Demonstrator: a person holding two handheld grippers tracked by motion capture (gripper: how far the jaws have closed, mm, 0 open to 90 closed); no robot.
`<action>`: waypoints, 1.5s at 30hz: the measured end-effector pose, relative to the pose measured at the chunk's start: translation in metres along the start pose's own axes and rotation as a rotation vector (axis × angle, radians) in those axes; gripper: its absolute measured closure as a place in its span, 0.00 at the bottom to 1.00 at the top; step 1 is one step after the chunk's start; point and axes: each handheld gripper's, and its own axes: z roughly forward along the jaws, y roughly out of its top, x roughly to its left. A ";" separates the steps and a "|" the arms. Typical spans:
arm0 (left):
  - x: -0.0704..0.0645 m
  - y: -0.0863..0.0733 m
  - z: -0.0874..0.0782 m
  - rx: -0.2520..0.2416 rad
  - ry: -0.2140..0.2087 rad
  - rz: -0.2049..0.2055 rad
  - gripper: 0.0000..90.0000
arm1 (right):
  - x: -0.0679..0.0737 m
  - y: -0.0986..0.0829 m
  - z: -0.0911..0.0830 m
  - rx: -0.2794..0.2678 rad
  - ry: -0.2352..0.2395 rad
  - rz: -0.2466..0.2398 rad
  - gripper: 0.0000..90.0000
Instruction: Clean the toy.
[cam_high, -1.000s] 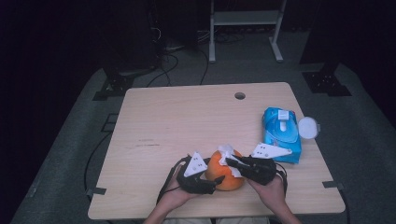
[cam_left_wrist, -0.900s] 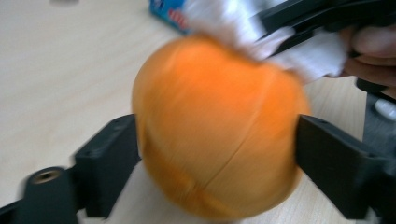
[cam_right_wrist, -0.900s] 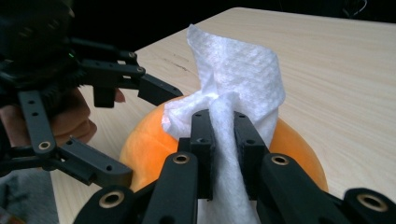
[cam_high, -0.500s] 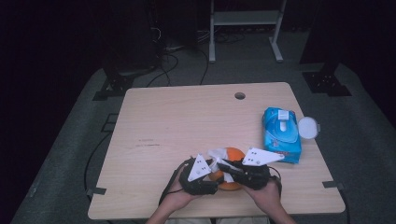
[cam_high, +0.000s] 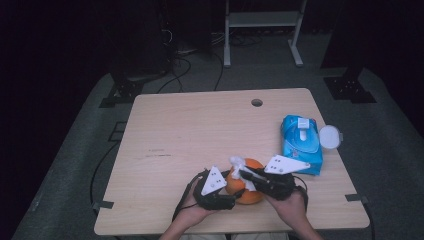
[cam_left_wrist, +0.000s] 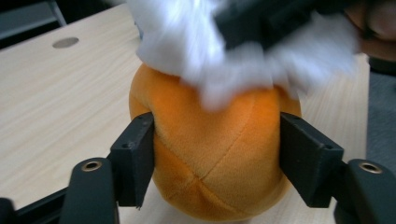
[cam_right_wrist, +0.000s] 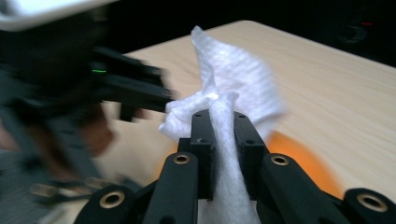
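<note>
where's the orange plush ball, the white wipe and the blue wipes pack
orange plush ball (cam_left_wrist: 219, 154), left gripper view, front between the jaws
white wipe (cam_right_wrist: 233, 79), right gripper view, upper fold
blue wipes pack (cam_high: 300, 142), high view, top face

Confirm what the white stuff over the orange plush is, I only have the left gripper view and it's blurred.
Observer: It's a crumpled white wipe, pinched between the right gripper's jaws.
Operator: Where is that gripper relative to the plush?
Observer: In the high view it reaches across the top of the orange plush ball from the person's right.
Operator: Where would the wipe come from?
Observer: Likely the blue wipes pack at the table's right edge; its round white lid is flipped open.
</note>
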 end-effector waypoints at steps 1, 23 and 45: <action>0.000 0.000 0.000 0.000 0.000 0.000 0.28 | 0.000 0.000 0.000 0.000 0.000 0.000 0.89; 0.028 -0.007 0.001 0.020 -0.066 -0.226 0.20 | -0.005 -0.012 0.004 0.013 0.091 0.066 0.89; 0.027 -0.008 -0.008 0.005 0.088 -0.007 0.45 | -0.015 -0.016 0.008 0.033 0.001 0.086 0.89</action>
